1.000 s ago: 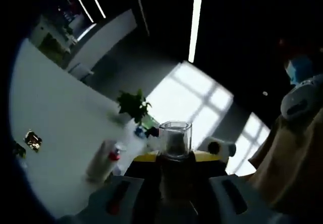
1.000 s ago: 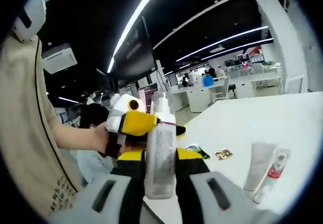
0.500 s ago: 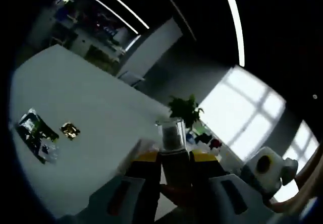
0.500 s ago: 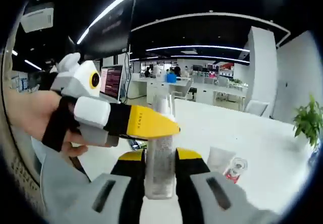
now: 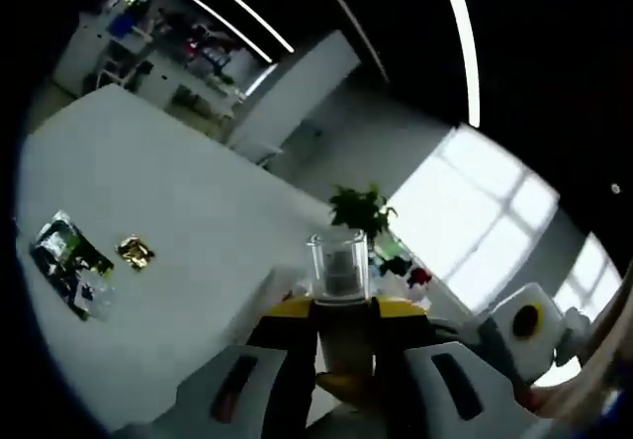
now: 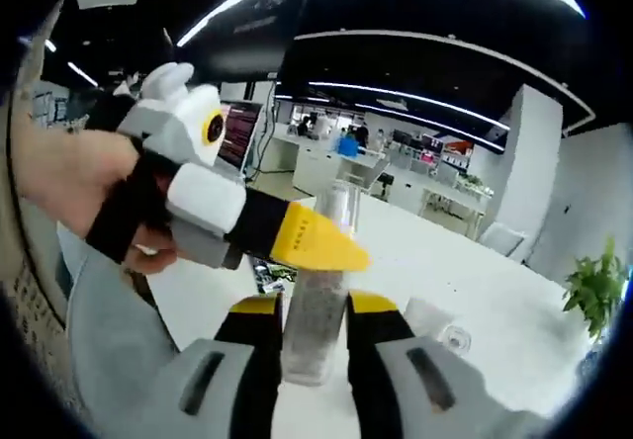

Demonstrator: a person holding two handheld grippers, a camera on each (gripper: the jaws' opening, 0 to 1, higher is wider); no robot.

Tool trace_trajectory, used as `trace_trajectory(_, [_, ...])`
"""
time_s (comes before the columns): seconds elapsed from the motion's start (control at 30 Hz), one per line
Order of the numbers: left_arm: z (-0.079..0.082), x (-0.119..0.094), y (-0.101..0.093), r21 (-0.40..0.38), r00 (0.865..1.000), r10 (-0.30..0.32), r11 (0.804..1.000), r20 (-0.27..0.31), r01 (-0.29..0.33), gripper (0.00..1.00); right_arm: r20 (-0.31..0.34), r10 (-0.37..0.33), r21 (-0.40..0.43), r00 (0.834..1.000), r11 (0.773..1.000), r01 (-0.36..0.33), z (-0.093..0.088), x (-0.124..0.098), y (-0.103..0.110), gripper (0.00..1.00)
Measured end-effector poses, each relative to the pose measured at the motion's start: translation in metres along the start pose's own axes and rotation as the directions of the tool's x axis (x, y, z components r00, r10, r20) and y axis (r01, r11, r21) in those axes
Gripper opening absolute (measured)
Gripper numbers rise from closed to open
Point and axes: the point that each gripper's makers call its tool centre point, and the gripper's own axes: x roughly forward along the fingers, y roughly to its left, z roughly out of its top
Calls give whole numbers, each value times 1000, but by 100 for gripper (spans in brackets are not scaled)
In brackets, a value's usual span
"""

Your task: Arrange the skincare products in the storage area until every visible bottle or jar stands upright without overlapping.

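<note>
My right gripper [image 6: 315,306] is shut on a clear bottle [image 6: 315,335] with a pale pump top, held upright above the white table [image 6: 495,291]. My left gripper [image 6: 312,243], held by a hand, comes in from the left, and its yellow jaws cross the bottle's neck. In the left gripper view, my left gripper [image 5: 341,310] is shut on a clear cap [image 5: 338,266] with a dark core. I cannot tell whether that cap belongs to the same bottle. A white tube [image 6: 425,315] and a small clear bottle [image 6: 456,338] lie on the table behind.
A green packet [image 5: 67,261] and a small gold packet [image 5: 135,252] lie on the table [image 5: 178,202] at the left. A potted plant [image 5: 360,210] stands at its far edge, with small items beside it. The right gripper's white body [image 5: 524,325] shows at lower right.
Both views have swung with the hands. In the right gripper view the left gripper sits slightly higher and still crosses the bottle's neck. Both grips are unchanged.
</note>
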Motion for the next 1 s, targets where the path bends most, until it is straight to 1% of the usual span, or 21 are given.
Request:
trace_trajectory(0.03, [1, -3, -3, 2, 1000, -29, 1000, -7, 29, 17, 24, 33, 72, 999, 997, -34, 3, -2, 3, 24])
trace_trajectory(0.1, [5, -10, -12, 60, 996, -92, 994, -16, 93, 17, 81, 89, 153, 993, 983, -101, 13, -7, 6, 23])
trace_trajectory(0.2, [7, -19, -26, 91, 981, -189, 977, -51, 193, 17, 129, 182, 203, 975, 957, -205, 22, -14, 14, 23])
trace_trajectory(0.27, [10, -25, -39, 112, 960, -270, 954, -68, 277, 17, 164, 247, 240, 955, 929, -282, 29, -17, 22, 24])
trace_trajectory(0.33, [12, -28, -40, 141, 954, -286, 945, -84, 296, 17, 206, 284, 276, 936, 901, -334, 36, -21, 24, 23])
trace_trajectory(0.37, [12, -33, -47, 159, 938, -329, 926, -106, 342, 17, 219, 318, 282, 922, 884, -372, 39, -23, 29, 23])
trace_trajectory(0.4, [16, -36, -53, 161, 929, -357, 915, -101, 369, 17, 244, 337, 268, 909, 877, -398, 46, -27, 30, 22])
trace_trajectory(0.43, [17, -39, -58, 165, 917, -385, 902, -104, 398, 16, 253, 360, 252, 898, 871, -421, 50, -29, 33, 22])
trace_trajectory(0.47, [18, -43, -65, 173, 898, -423, 882, -120, 439, 16, 261, 400, 239, 879, 855, -460, 54, -33, 39, 22])
trace_trajectory(0.5, [18, -46, -69, 182, 888, -441, 870, -132, 459, 16, 262, 422, 236, 868, 844, -482, 57, -35, 43, 22])
trace_trajectory(0.53, [18, -48, -70, 189, 882, -450, 863, -139, 469, 17, 263, 452, 242, 852, 824, -512, 59, -38, 46, 21])
trace_trajectory(0.6, [18, -54, -76, 194, 861, -485, 840, -154, 507, 17, 285, 490, 254, 824, 790, -558, 63, -42, 52, 20])
trace_trajectory(0.63, [18, -56, -78, 187, 854, -497, 834, -157, 520, 17, 289, 500, 259, 816, 780, -570, 64, -43, 53, 20])
trace_trajectory(0.67, [17, -59, -81, 181, 841, -514, 823, -166, 539, 17, 304, 518, 287, 800, 751, -595, 66, -46, 56, 19])
trace_trajectory(0.7, [18, -60, -84, 174, 834, -527, 817, -164, 551, 17, 322, 528, 290, 786, 735, -613, 68, -48, 58, 19])
trace_trajectory(0.73, [16, -63, -90, 152, 819, -548, 806, -170, 572, 17, 340, 544, 279, 767, 720, -635, 71, -50, 61, 19])
trace_trajectory(0.8, [13, -64, -97, 176, 811, -555, 793, -184, 583, 17, 326, 559, 268, 762, 718, -642, 70, -52, 66, 20])
trace_trajectory(0.83, [11, -65, -99, 173, 803, -564, 786, -193, 594, 17, 328, 575, 253, 750, 711, -656, 71, -54, 71, 20])
trace_trajectory(0.87, [11, -66, -101, 173, 798, -570, 781, -195, 601, 17, 329, 580, 256, 746, 705, -661, 71, -54, 73, 20])
trace_trajectory(0.93, [13, -66, -101, 185, 801, -570, 780, -186, 598, 17, 337, 561, 286, 756, 704, -650, 72, -52, 72, 19])
trace_trajectory(1.0, [14, -67, -100, 177, 797, -576, 778, -182, 603, 17, 346, 557, 298, 755, 698, -651, 74, -52, 72, 19])
